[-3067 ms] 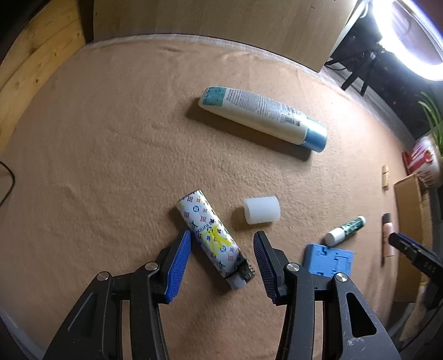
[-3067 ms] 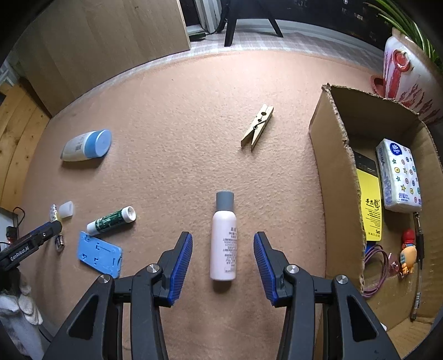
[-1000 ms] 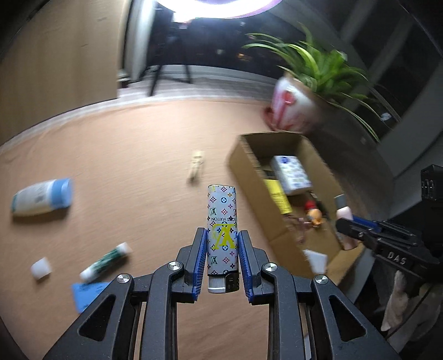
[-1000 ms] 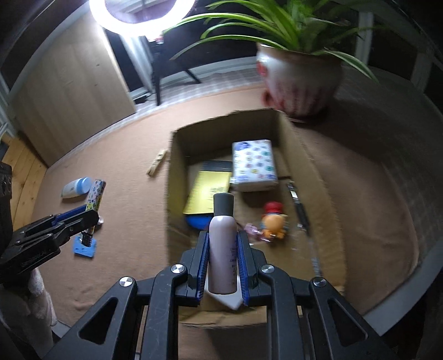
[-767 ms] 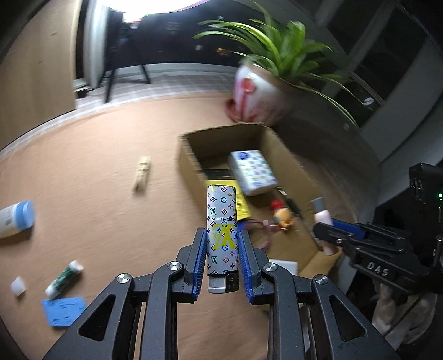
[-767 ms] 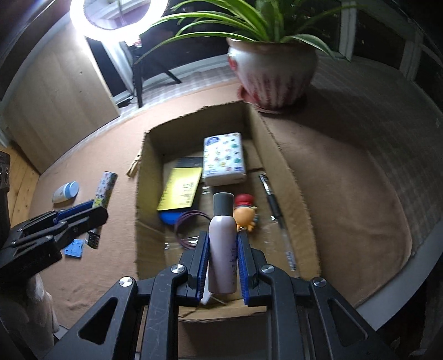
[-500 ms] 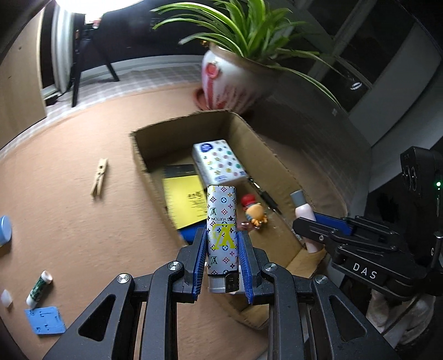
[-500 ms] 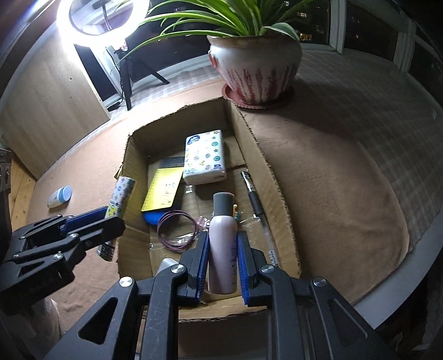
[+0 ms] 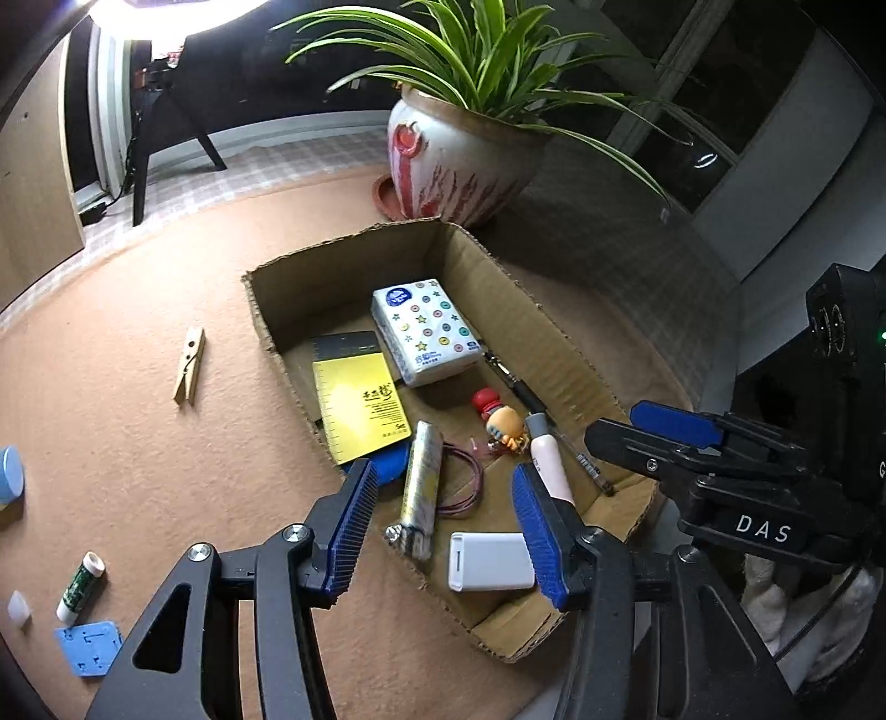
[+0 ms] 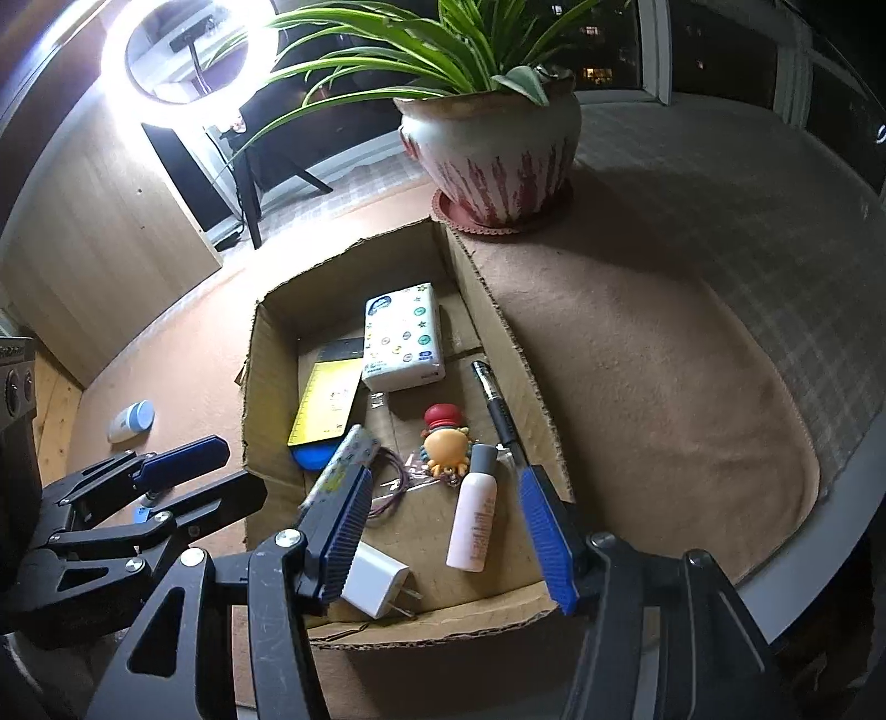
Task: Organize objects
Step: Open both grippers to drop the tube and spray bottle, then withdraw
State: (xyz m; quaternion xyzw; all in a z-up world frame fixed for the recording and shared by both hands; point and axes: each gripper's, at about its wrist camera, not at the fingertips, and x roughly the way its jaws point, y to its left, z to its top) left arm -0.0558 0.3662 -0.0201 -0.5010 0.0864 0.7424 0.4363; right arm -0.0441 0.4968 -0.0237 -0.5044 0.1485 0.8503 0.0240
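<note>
With jaws just opened, left gripper (image 9: 443,526) and right gripper (image 10: 448,531) hang released over cardboard box (image 10: 498,332); patterned lighter (image 9: 422,487) and pink bottle (image 10: 473,520) lie loose inside.

A potted plant (image 9: 465,160) in a white pot with red markings stands on a reddish saucer (image 10: 501,213) on the tabletop (image 10: 664,354). Left of the plant a ring light (image 10: 188,55) glares, with a black tripod (image 9: 166,138) below it. A pale wooden panel (image 10: 94,243) stands farther left. Dark windows (image 10: 609,50) lie behind the plant.
</note>
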